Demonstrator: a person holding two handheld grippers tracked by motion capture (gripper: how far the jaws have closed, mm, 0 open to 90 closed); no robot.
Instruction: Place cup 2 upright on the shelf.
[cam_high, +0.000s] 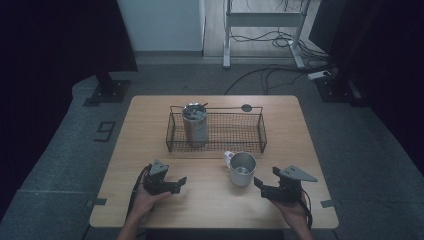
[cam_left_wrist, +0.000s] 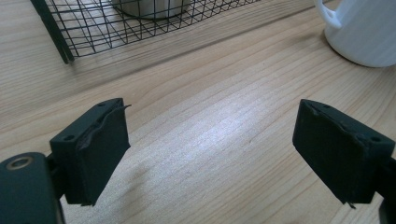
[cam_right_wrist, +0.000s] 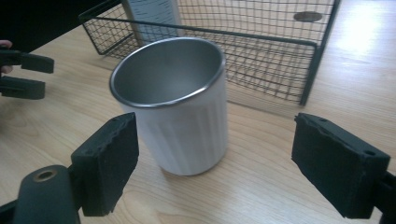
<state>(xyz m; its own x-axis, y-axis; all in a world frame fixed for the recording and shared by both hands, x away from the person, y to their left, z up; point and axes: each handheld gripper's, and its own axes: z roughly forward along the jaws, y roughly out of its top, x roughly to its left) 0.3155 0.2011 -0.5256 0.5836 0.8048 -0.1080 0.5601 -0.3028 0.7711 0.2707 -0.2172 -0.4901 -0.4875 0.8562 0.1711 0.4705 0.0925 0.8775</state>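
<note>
Mug (cam_right_wrist: 180, 116), ribbed white, steel-lined, on grained wood

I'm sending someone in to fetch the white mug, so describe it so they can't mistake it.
Start at the wooden table and find the black wire basket across its middle. Just in front of the basket's near edge, towards the right end, stands the white mug, outside the basket. Unlike the tall steel tumbler inside the basket, it is short, white outside, bare metal inside, and has a handle.
</note>
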